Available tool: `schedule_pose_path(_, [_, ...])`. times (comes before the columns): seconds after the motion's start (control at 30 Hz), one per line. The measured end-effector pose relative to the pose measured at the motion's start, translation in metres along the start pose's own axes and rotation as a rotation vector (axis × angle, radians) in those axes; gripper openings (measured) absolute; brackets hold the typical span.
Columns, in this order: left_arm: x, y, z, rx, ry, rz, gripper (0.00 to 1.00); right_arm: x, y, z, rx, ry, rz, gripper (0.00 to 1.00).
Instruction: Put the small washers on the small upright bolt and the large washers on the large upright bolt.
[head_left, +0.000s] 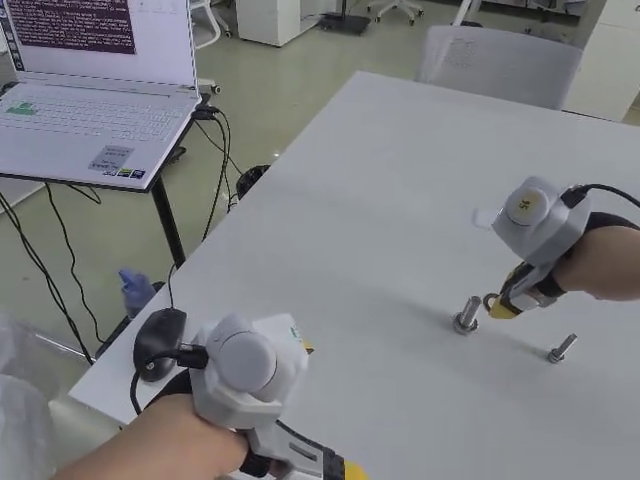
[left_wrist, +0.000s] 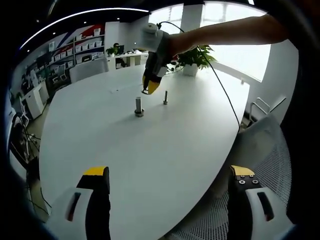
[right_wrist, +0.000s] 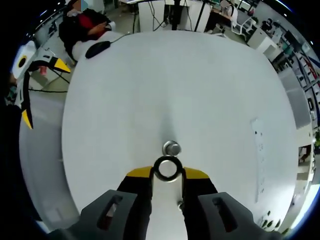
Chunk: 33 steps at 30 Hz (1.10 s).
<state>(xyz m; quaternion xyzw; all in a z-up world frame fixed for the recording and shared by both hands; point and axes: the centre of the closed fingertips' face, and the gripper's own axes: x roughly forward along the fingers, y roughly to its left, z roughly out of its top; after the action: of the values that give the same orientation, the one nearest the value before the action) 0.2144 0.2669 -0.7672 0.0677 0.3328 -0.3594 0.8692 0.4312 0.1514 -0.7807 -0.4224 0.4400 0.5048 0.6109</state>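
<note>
The right tongs (right_wrist: 167, 176) are clamped on a washer (right_wrist: 167, 168), held flat between their yellow tips. I take it for a large one, since its hole looks wide enough for the large bolt (right_wrist: 171, 148). That bolt stands upright just beyond the tips, close, but the ring is not yet over its top. The small bolt (head_left: 561, 348) stands on the worktop (head_left: 400, 200) off to one side of the right tongs, near the large bolt yet apart from it. The left tongs (left_wrist: 167, 200) are spread wide with nothing between them, well back from both bolts.

By my reading the task is mid-way through one placement: this washer has to be lined up and dropped on. The large bolt has a wider collar at its foot — bolt head or washers already stacked, I cannot tell.
</note>
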Motion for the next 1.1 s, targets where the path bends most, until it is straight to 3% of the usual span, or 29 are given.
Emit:
schedule_pose_path(0.4, [-0.001,0.001,0.002,-0.007,-0.006,0.001,0.99,0.010,-0.013,0.009,-0.005,0.000,-0.006,0.22])
schedule_pose_path(1.1, [-0.004,0.001,-0.002,-0.018,0.003,0.002,0.96,0.019,-0.015,0.009,-0.004,0.020,0.002,0.22])
